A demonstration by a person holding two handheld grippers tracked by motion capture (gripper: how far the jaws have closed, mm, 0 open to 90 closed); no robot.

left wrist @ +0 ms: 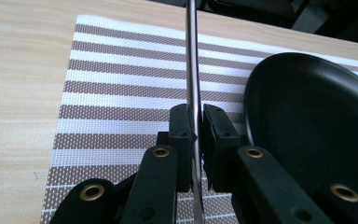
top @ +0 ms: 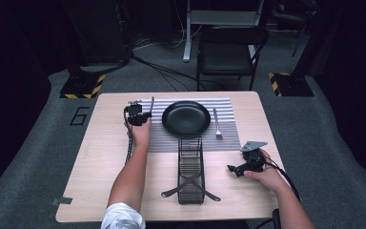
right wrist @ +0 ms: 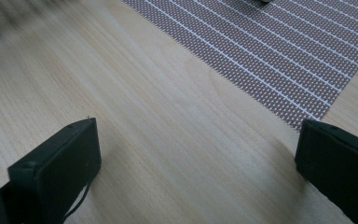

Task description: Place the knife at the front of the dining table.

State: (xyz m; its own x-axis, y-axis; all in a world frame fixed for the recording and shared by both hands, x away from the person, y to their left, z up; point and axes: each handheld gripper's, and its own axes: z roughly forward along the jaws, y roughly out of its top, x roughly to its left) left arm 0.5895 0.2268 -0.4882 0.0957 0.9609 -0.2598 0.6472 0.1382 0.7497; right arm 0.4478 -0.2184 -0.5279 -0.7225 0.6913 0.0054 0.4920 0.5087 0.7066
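A black plate sits mid-way along a striped placemat. Right of the plate lies a silver fork. My left gripper is over the mat's left part, shut on a slim metal utensil. In the left gripper view the jaws pinch this utensil edge-on at the left gripper, above the placemat and just left of the plate. My right gripper hovers low over bare wood at the right front. The right gripper is open and holds nothing, near the placemat's corner.
A black wire basket stands lengthwise at the centre front of the wooden table, with two dark strips crossed under its near end. Beyond the table's far edge stands a folding chair. Bare wood lies left of the mat.
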